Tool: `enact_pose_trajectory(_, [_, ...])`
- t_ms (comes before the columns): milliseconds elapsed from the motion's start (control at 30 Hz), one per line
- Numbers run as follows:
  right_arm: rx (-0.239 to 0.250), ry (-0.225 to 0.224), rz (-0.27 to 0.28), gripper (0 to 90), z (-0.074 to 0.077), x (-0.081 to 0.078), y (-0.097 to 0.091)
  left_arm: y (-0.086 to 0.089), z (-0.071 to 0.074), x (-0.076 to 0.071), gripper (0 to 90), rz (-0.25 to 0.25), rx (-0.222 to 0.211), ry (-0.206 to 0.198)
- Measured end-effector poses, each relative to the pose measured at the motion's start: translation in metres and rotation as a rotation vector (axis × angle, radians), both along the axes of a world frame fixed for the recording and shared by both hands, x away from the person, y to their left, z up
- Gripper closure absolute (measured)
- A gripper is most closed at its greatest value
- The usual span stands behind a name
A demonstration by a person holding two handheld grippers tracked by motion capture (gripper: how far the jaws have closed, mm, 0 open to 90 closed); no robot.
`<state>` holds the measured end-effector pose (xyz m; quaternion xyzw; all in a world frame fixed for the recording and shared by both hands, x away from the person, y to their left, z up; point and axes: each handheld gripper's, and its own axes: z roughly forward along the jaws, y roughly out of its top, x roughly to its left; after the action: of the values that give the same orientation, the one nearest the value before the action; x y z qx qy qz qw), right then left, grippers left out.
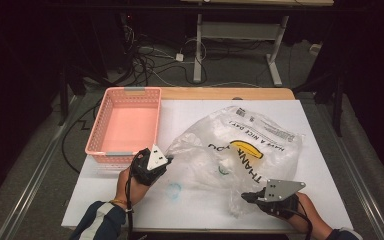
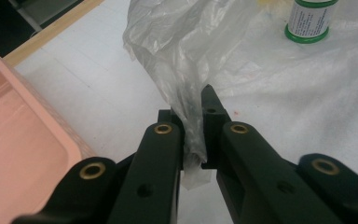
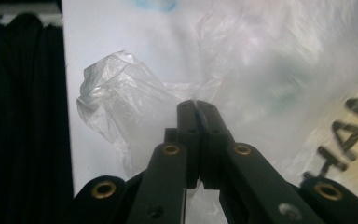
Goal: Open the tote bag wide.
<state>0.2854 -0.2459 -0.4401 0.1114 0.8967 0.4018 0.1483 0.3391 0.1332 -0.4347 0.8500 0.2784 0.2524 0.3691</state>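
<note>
Plastic bag (image 1: pixel 240 150), thin, limp and slippery, lies at frame centre, its bunched edges clenched by left gripper (image 1: pixel 166 159) and right gripper (image 1: pixel 246 196), best held by gathered folds

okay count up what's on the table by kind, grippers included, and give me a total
Plastic bag: 1
Pink basket: 1
Green-capped bottle: 1
Grippers: 2, left gripper and right gripper, each shut on the plastic bag
Total: 5

Overhead forward-down; tongs cameras close on bag (image 1: pixel 240 150)
</note>
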Motion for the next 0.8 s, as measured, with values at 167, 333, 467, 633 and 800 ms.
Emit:
enact_pose_trajectory(167, [0.083, -0.076, -0.026, 89.9, 0.015, 0.0, -0.005, 0.004, 0.005, -0.003, 85.9, 0.009, -0.026, -0.008])
enact_pose_trajectory(333, [0.147, -0.159, -0.054, 89.9, 0.033, -0.001, -0.012, 0.01, 0.013, -0.002, 85.9, 0.019, -0.054, -0.029])
enact_pose_trajectory(467, [0.174, -0.193, -0.076, 90.0, 0.044, 0.003, -0.014, 0.011, 0.019, -0.001, 85.9, 0.019, -0.068, -0.043])
enact_pose_trajectory(633, [0.193, -0.225, -0.102, 90.0, 0.049, 0.008, -0.016, 0.012, 0.023, -0.001, 85.9, 0.021, -0.1, -0.055])
enact_pose_trajectory(800, [0.213, -0.243, -0.118, 90.0, 0.054, 0.012, -0.016, 0.011, 0.025, -0.001, 85.9, 0.013, -0.108, -0.071])
